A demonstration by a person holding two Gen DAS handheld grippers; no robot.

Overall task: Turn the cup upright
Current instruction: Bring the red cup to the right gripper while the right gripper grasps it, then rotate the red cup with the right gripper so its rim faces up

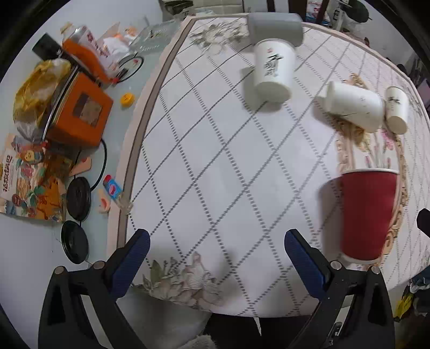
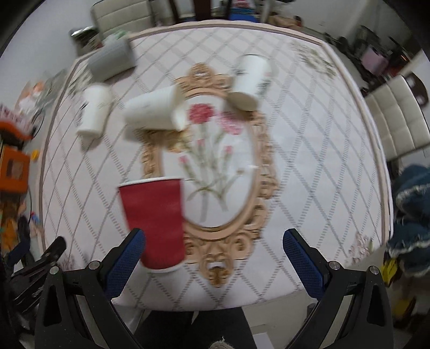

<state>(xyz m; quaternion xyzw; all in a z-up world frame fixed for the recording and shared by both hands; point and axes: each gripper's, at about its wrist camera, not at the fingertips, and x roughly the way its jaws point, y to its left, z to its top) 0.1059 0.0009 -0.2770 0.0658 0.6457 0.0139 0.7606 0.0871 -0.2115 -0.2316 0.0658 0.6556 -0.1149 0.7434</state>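
A red paper cup (image 1: 366, 214) stands upright on the patterned table mat, rim up; it also shows in the right wrist view (image 2: 157, 222). A white cup (image 1: 354, 106) lies on its side at mid table, also seen from the right wrist (image 2: 154, 111). Two more white cups (image 1: 274, 69) (image 1: 397, 110) stand on the mat; I cannot tell which end is up. My left gripper (image 1: 217, 241) is open and empty, left of the red cup. My right gripper (image 2: 213, 241) is open and empty, its left finger (image 2: 126, 257) close beside the red cup.
A grey container (image 1: 274, 25) lies at the far edge of the mat. Left of the mat are an orange box (image 1: 78, 115), snack bags (image 1: 27, 185), black lids (image 1: 78, 198) and a cable. Cream chairs (image 2: 395, 118) stand to the right.
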